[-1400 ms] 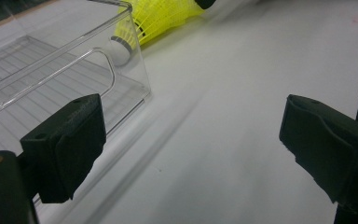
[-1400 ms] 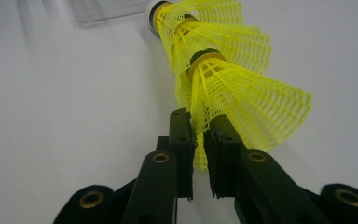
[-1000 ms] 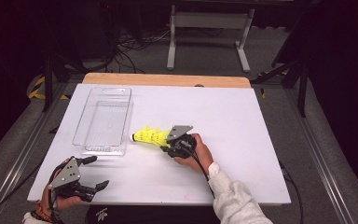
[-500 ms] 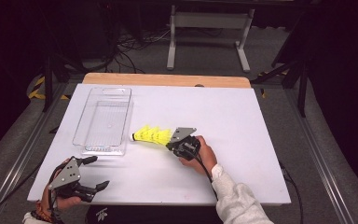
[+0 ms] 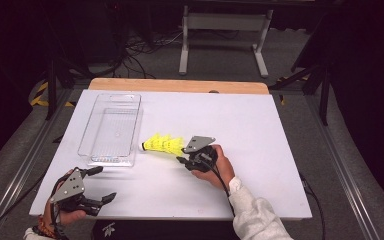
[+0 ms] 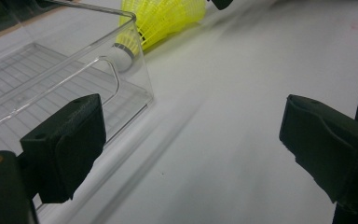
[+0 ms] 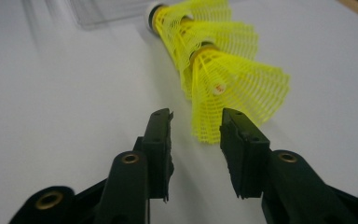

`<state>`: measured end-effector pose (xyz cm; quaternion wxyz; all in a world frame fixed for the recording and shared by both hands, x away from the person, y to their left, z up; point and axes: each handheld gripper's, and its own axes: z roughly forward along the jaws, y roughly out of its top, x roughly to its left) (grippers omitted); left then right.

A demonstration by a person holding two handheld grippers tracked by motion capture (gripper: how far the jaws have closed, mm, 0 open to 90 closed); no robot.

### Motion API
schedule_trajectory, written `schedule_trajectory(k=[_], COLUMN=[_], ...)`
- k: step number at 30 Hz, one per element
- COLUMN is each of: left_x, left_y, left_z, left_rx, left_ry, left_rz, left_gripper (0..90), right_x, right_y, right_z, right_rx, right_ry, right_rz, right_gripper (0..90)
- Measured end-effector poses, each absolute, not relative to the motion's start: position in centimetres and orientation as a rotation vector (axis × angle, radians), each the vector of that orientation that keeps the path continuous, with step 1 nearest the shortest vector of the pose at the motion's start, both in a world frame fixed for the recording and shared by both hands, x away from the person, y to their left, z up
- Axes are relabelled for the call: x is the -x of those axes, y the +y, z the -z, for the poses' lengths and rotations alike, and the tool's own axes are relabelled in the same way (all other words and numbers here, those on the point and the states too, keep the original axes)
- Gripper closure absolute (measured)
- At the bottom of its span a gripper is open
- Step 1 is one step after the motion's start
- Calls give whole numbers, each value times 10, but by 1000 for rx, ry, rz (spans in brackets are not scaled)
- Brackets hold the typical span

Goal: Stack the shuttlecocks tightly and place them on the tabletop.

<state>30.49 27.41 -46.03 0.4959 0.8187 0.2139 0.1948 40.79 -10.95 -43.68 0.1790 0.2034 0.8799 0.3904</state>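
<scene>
Right gripper [image 7: 196,135]: jaws partly apart and just been opening; nothing pressed between the pads. In the right gripper view the rim of the nearest yellow skirt sits just ahead of the tips, touching or close to the right-hand jaw; contact cannot be settled.
Left gripper [image 5: 102,185]: jaws wide apart, nothing between them, resting low at the near left corner of the table [image 5: 260,125], well apart from the work.
Shuttlecocks [image 5: 164,144]: a nested stack of yellow mesh shuttlecocks lying on its side on the white table top, white cork end pointing at the tray, open skirt end toward the right gripper.
Tray [image 5: 130,132]: clear plastic, oblong, ribbed floor, no contents seen; the cork end of the stack lies just beside its near right corner, outside the wall.
Step in hand: judged a re-grip or release at the skirt end of the stack, which is not yet in the tray.
Next move: judged to call for closing lightly on the skirt rim, since the mesh looks easily crushed, then lifting clear of the tray wall before setting down inside.
Markings: a small logo at the table's near edge [image 5: 108,226], too small to read; no other writing legible.
</scene>
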Motion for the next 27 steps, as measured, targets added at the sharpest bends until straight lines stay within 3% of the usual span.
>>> schedule_trajectory(k=[11,14,16,20,23,27], left_x=[-304,-304,-305,-308,-309,-307], left_y=[275,276,277,275,272,270], left_z=[459,458,457,459,459,460], left_rx=[-1973,-1953,-1949,-1969,-1970,-1980], left_ry=[523,538,534,513,517,499], left_rz=[-482,-479,-493,-479,-477,-473], left_gripper=[77,79,74,69,59,51], right_x=[-404,-402,-397,-397,-397,-396], right_y=[-130,-132,-132,-134,-128,-120], right_z=[422,415,410,410,418,425], right_rx=[-611,-640,-613,-637,-689,-690], right_ry=[2429,2429,2383,2323,2335,2373], right_rz=[-1211,-1284,-1223,-1248,-1236,-1205], right_gripper=[460,384,267,162,106,104])
